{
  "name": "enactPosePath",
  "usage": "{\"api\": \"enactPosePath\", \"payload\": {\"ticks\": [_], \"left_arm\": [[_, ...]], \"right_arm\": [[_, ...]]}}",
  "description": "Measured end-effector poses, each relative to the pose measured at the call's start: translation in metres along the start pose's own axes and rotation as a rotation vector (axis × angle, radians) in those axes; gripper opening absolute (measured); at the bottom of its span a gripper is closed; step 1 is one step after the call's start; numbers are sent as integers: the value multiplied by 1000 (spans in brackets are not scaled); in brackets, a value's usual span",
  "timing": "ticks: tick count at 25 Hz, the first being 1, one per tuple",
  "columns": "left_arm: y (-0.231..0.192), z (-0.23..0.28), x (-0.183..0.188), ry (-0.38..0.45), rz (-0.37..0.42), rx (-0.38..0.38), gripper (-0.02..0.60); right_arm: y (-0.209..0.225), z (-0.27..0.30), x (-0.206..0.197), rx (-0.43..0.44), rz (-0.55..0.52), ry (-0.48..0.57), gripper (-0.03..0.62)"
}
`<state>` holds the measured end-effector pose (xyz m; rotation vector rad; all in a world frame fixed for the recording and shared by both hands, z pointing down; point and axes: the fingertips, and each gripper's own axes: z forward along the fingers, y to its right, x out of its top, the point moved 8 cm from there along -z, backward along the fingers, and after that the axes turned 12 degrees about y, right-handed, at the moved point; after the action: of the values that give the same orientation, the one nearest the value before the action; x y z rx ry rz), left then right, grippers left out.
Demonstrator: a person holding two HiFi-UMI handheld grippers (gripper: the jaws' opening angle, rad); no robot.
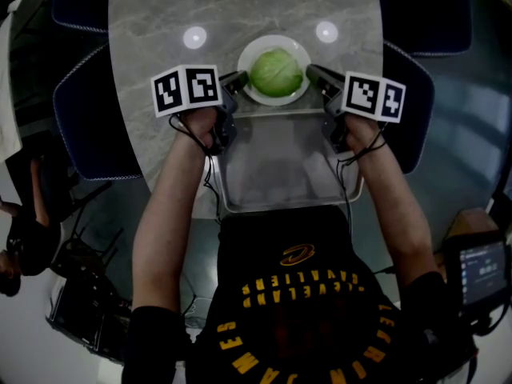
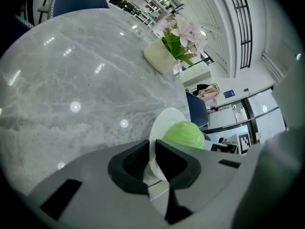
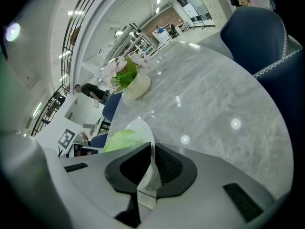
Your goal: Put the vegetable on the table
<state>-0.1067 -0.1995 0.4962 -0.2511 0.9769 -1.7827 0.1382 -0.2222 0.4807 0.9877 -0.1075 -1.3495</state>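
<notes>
Left gripper (image 2: 153,149) is clamped on the near rim of the white plate (image 2: 167,120), with the rim pinched between its black pads (image 2: 178,163). Right gripper (image 3: 152,156) is clamped on the same plate from the opposite side, a thin slice of rim showing between its pads. The cabbage (image 1: 276,72), pale green and round, sits in the middle of the plate, between the two grippers and touching neither. In the head view the plate overlaps the far rim of the metal tray (image 1: 280,174), above the grey marble table (image 1: 160,46); can't tell if it rests on anything or is held clear. Each gripper carries a cube with black-and-white square markers, left (image 1: 186,89), right (image 1: 374,96). A cream vase of pink flowers (image 2: 162,56) stands farther out on the table, well apart from the plate. Dark blue chairs (image 1: 92,110) with white stitching sit around the table. The person's black shirt (image 1: 300,294) has yellow print, upside down to the camera: "CLEVELAND CAVALIERS", plus "JAMES" on a curved line lower down. A small lit screen (image 1: 484,272) is at the lower right; its text is too small to read.
</notes>
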Motion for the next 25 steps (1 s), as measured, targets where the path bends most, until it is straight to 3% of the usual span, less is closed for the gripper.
{"api": "enactPosePath", "payload": {"ticks": [19,25], "left_arm": [[3,0,1,-8,15,16,41],[7,1,0,0,101,38,41]], "right_arm": [[5,4,-4,-16,19,-24,37],[6,5,-5,-10,-3,-11,37]]}}
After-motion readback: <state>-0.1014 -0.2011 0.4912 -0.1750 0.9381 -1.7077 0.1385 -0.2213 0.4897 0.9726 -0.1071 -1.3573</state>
